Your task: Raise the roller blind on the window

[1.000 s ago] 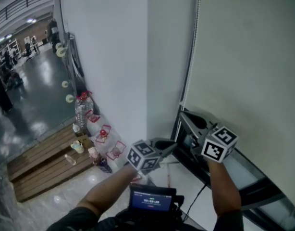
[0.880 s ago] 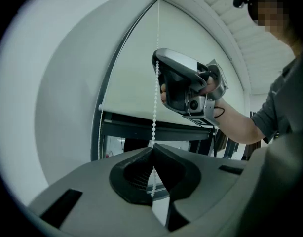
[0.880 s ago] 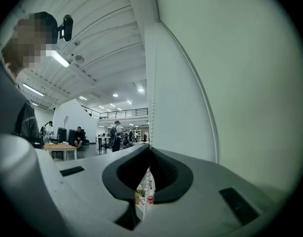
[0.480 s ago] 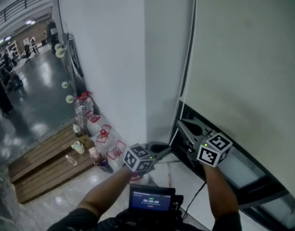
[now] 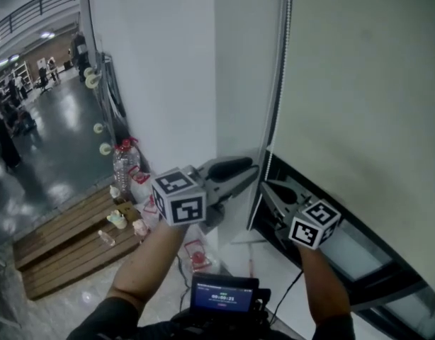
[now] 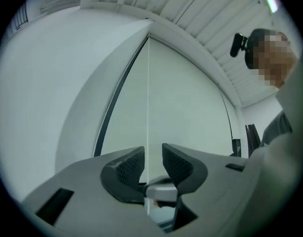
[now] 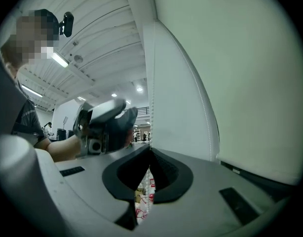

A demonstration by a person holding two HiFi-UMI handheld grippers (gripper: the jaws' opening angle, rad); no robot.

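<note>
Head view and both gripper views, person standing at a window. The roller blind [image 5: 366,98] hangs lowered over most of the pane; a strip of glass and the dark window frame [image 5: 359,278] show below its bottom edge. The bead chain [image 5: 278,83] runs down along the blind's left edge, beside a white wall pillar [image 5: 182,83].

Left claw [image 6: 153,154]: jaws opening, pads apart, with the chain passing between them and pressed by neither. It is the higher of the two and points toward the chain.

Right claw [image 7: 150,154]: jaws together, clamped on the chain, which rises straight out of the tips. It sits just below the left claw, near the frame's lower corner.

Floor, lower left: a large clear bottle [image 5: 122,165] with a red cap stands upright against the wall; its fill level cannot be told. Small cups and bottles [image 5: 117,219] stand on a wooden platform [image 5: 54,250]; their contents are too small to make out.

A screen device [image 5: 219,294] is at the person's chest.
</note>
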